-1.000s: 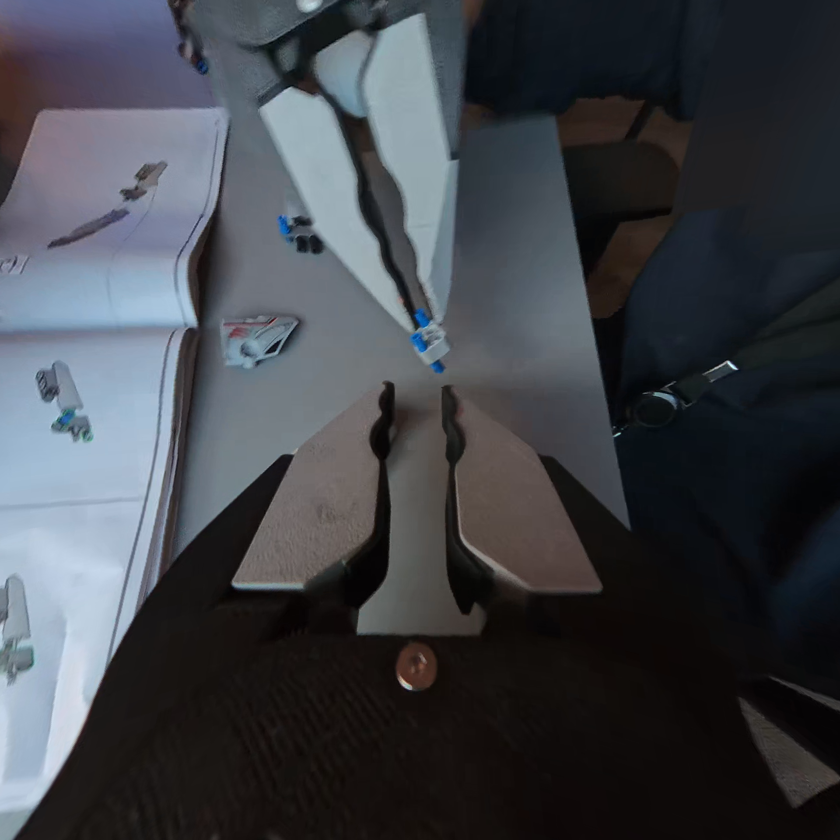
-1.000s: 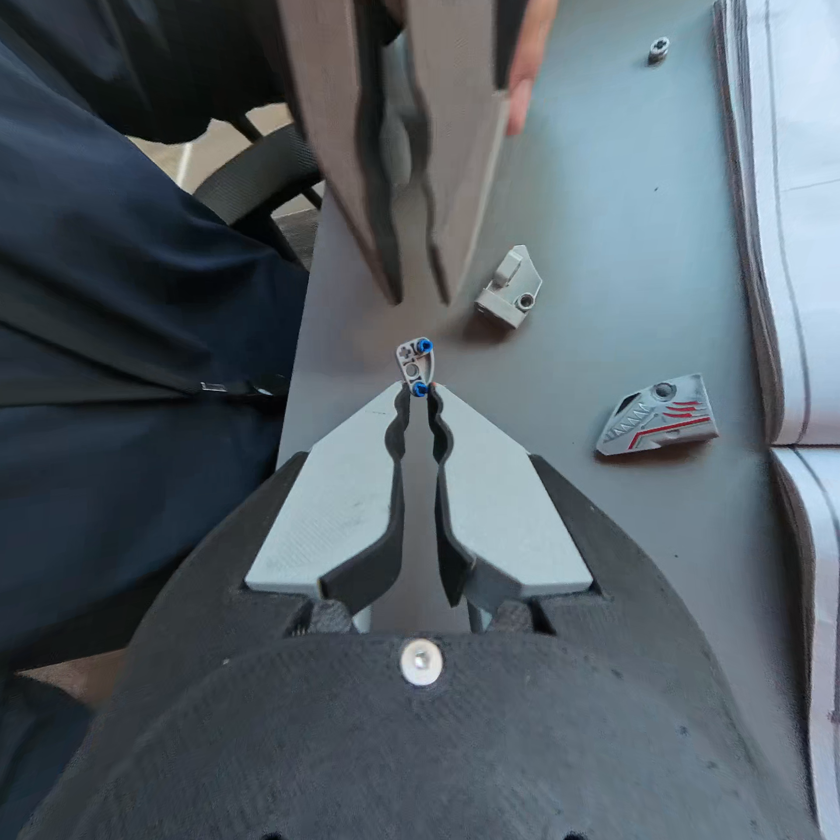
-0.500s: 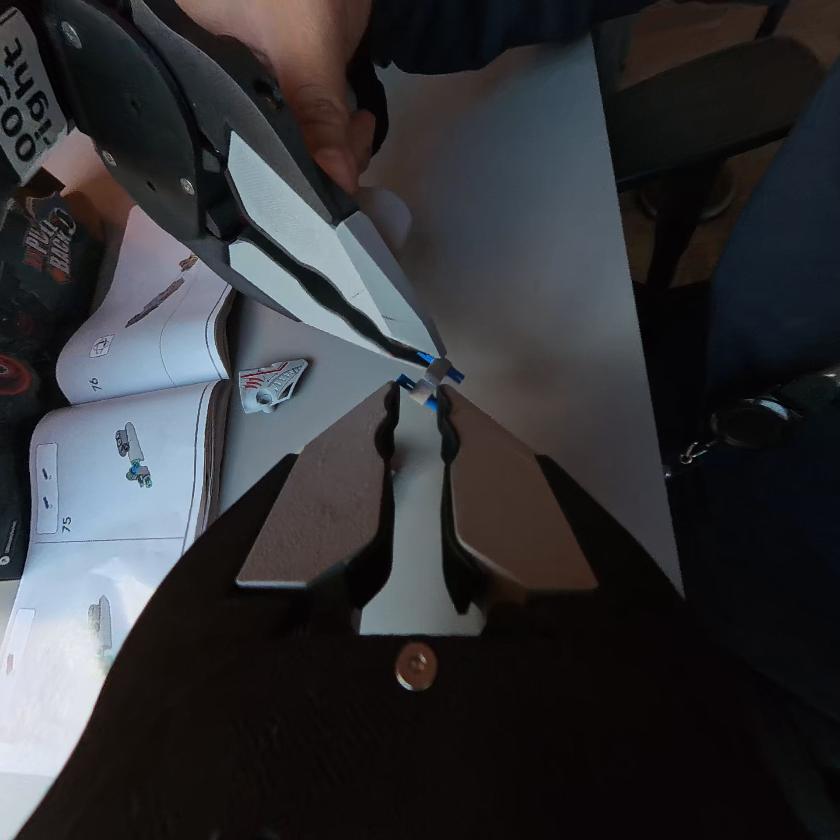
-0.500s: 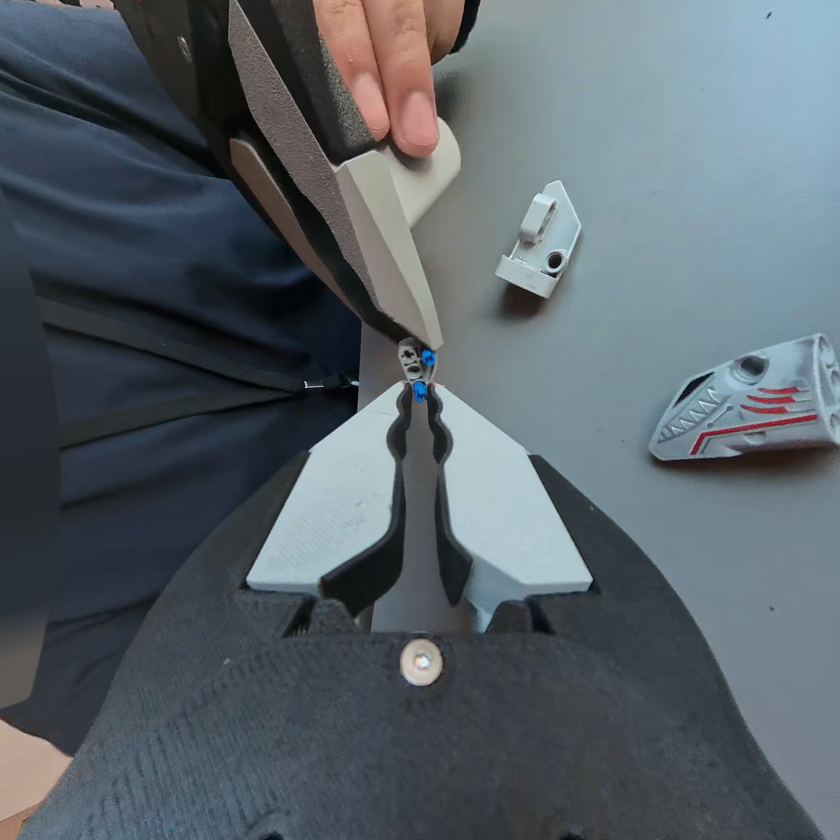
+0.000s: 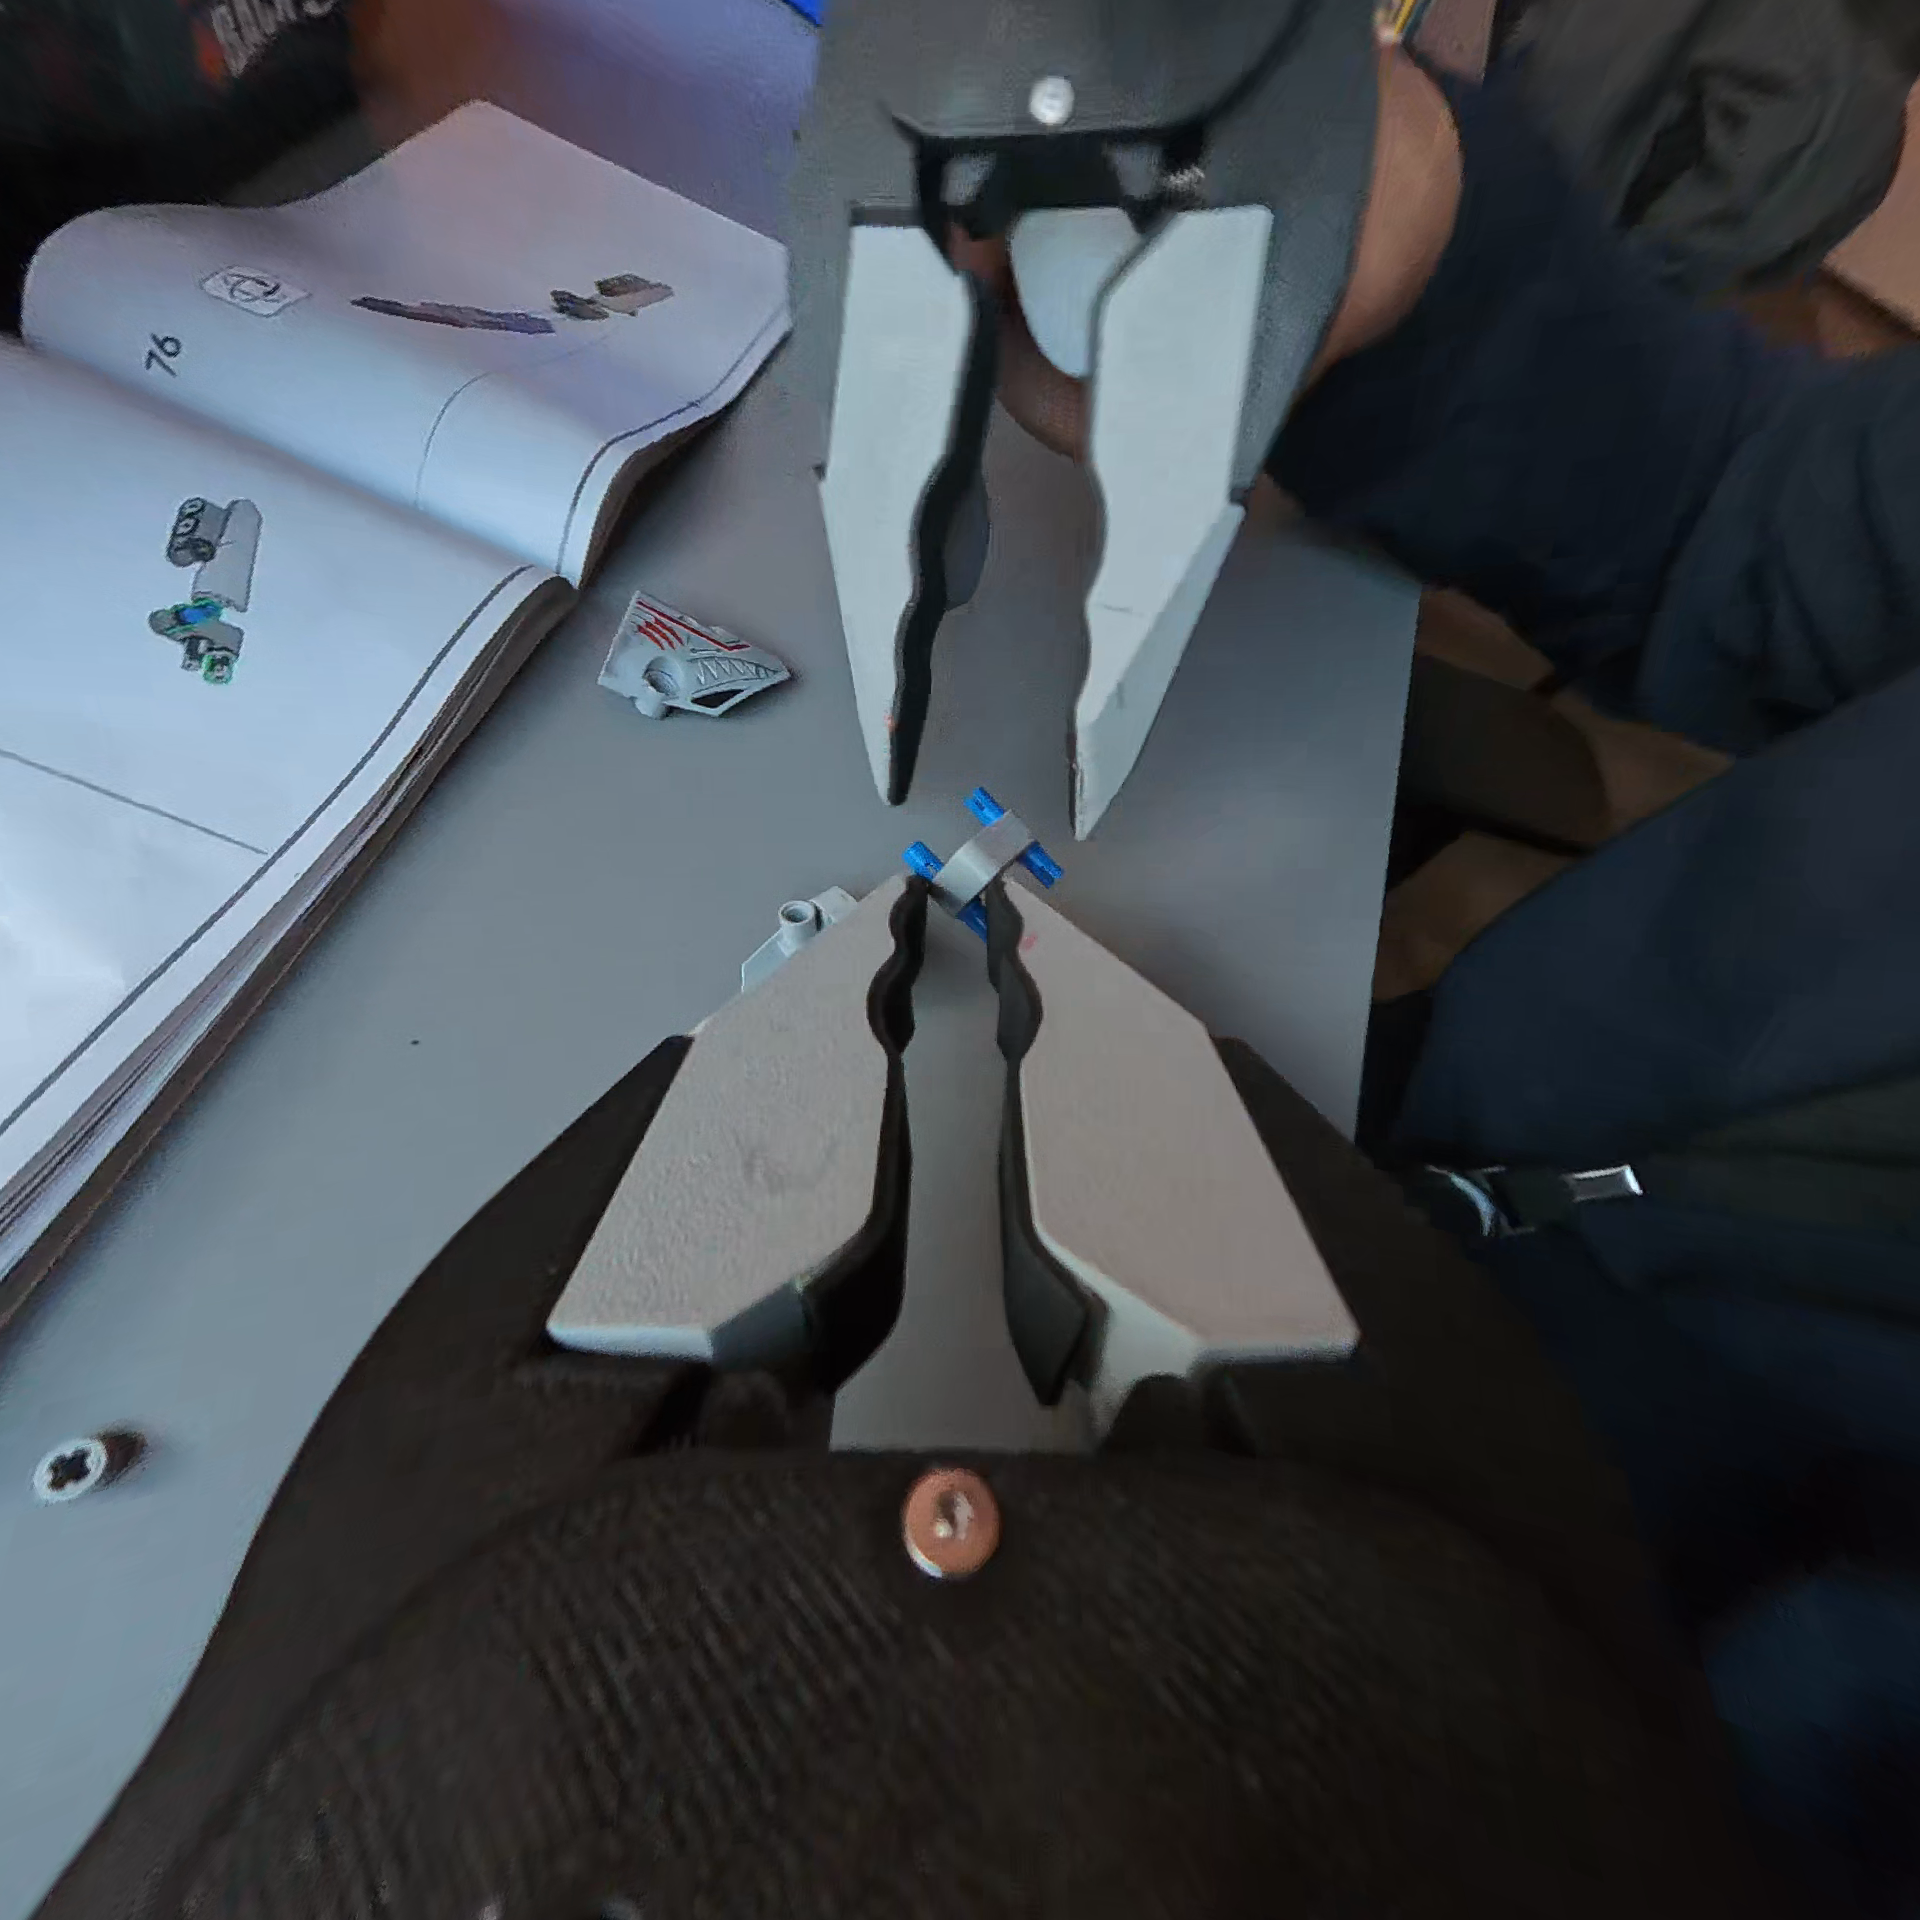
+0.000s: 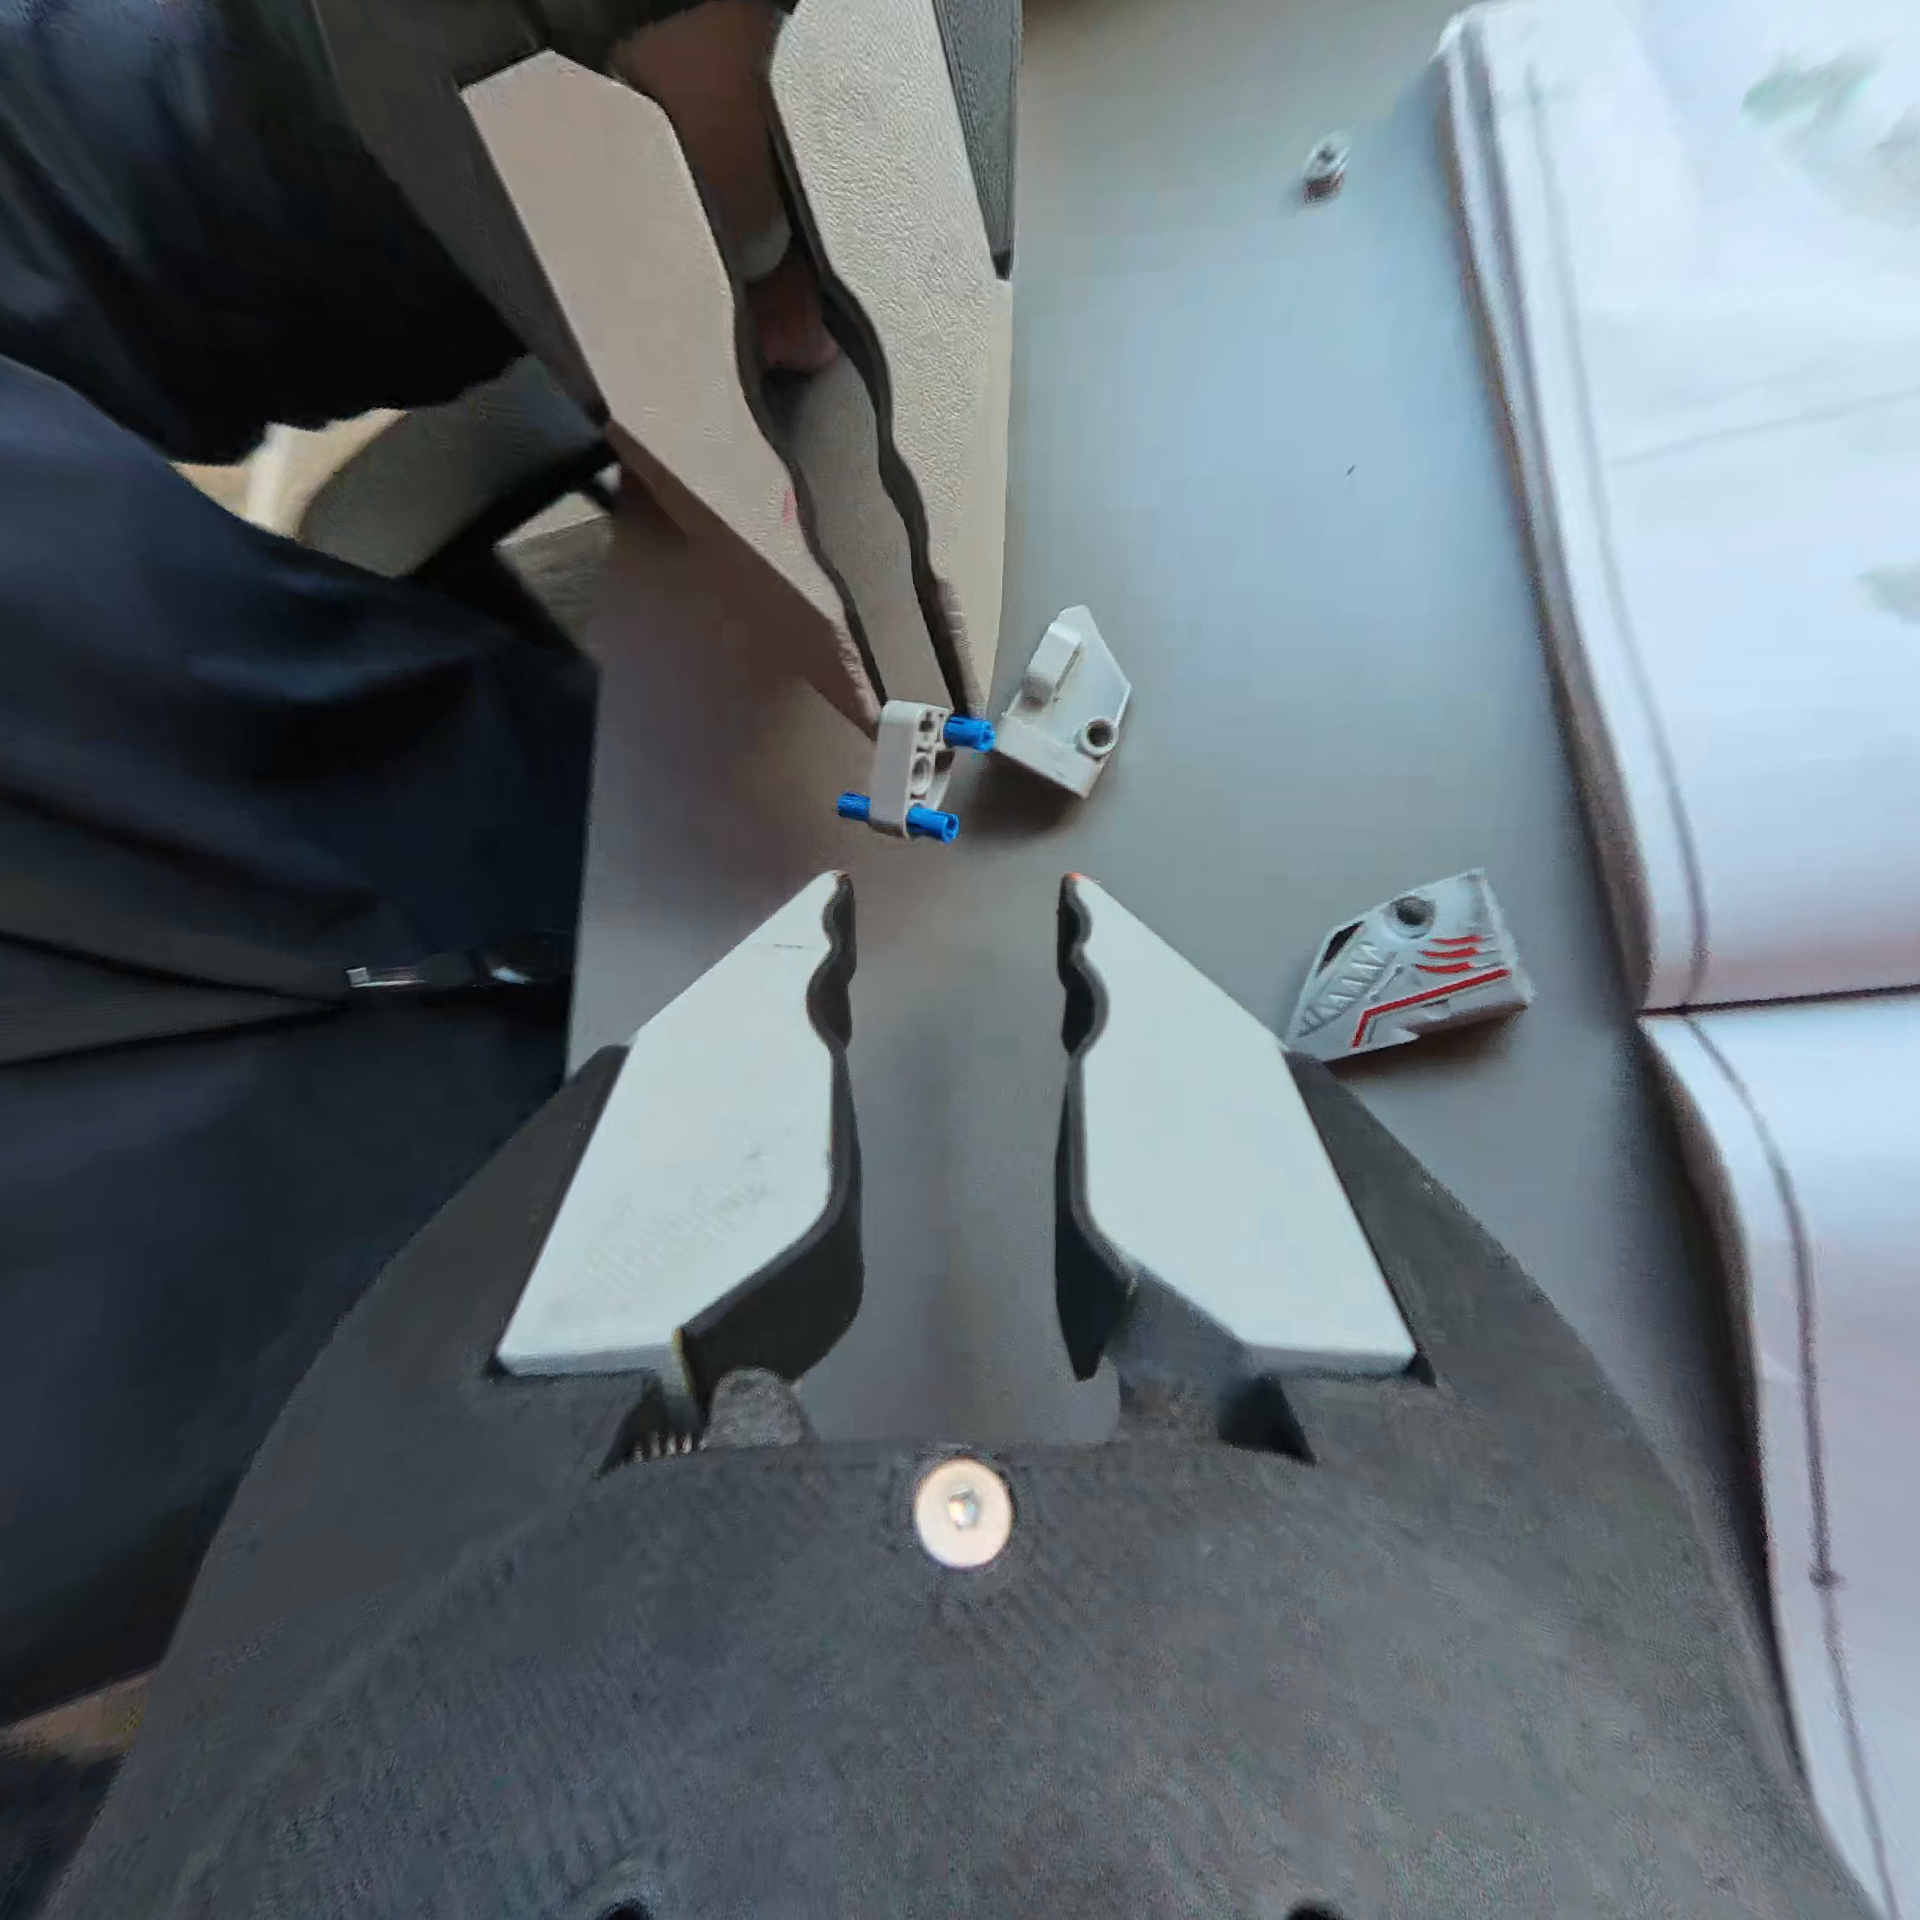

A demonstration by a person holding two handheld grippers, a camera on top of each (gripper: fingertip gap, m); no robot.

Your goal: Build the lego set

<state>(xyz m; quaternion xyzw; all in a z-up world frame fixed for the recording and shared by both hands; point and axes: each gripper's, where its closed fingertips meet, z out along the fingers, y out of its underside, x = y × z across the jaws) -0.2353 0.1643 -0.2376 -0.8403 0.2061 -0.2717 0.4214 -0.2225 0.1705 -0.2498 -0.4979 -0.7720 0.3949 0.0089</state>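
Note:
A small grey beam with blue pins is pinched at the tips of my left gripper, which is shut on it a little above the grey table. My right gripper faces it from the far side, open and empty, its tips just clear of the piece. In the right wrist view, my right gripper is open, and the beam hangs from the left gripper just ahead.
A plain grey panel piece lies right beside the left gripper's tips. A grey printed panel with red marks lies near the open instruction booklet. A small round connector lies apart. The table edge and a person's dark clothing are close by. The tips of both grippers are at nearly the same place. Left tips and right tips are each some 15 cm from the small round connector. Look for it in the right wrist view too.
The right gripper held the beam by a pin. The left gripper closed on the beam, the right gripper opened and drew back. The beam is now in the left gripper.

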